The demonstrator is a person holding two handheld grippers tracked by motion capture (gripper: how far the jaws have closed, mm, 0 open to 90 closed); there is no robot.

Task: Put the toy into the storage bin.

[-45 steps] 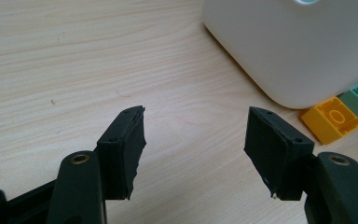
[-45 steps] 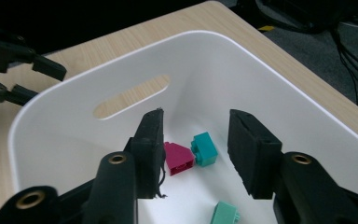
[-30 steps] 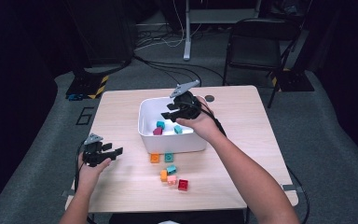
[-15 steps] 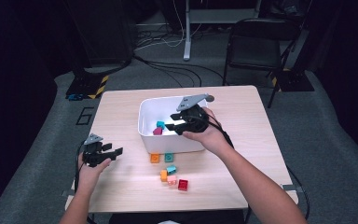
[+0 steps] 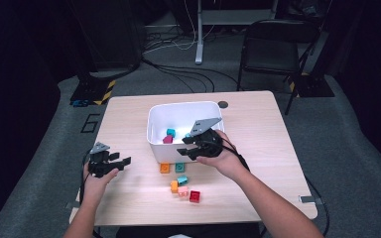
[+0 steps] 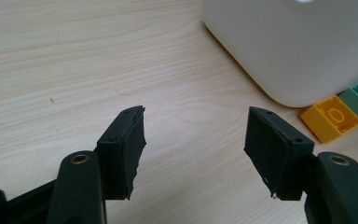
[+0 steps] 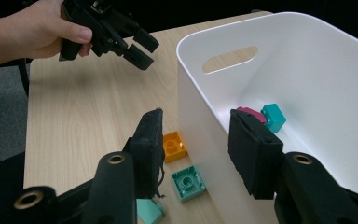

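1. Right gripper (image 5: 191, 148) is hovering over the near rim of the white bin (image 5: 155, 141), jaws partly apart and holding nothing, straddling the bin's wall.
2. Orange brick (image 5: 164, 168) and green brick (image 5: 179, 167) are lying at the bin's 6 o'clock, just beside its wall.
3. Left gripper (image 5: 124, 162) is waiting at the bin's 8 o'clock, jaws wide apart and gripping nothing.

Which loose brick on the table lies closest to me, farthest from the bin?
The red brick, at the near end of the cluster, just beyond the pink one.
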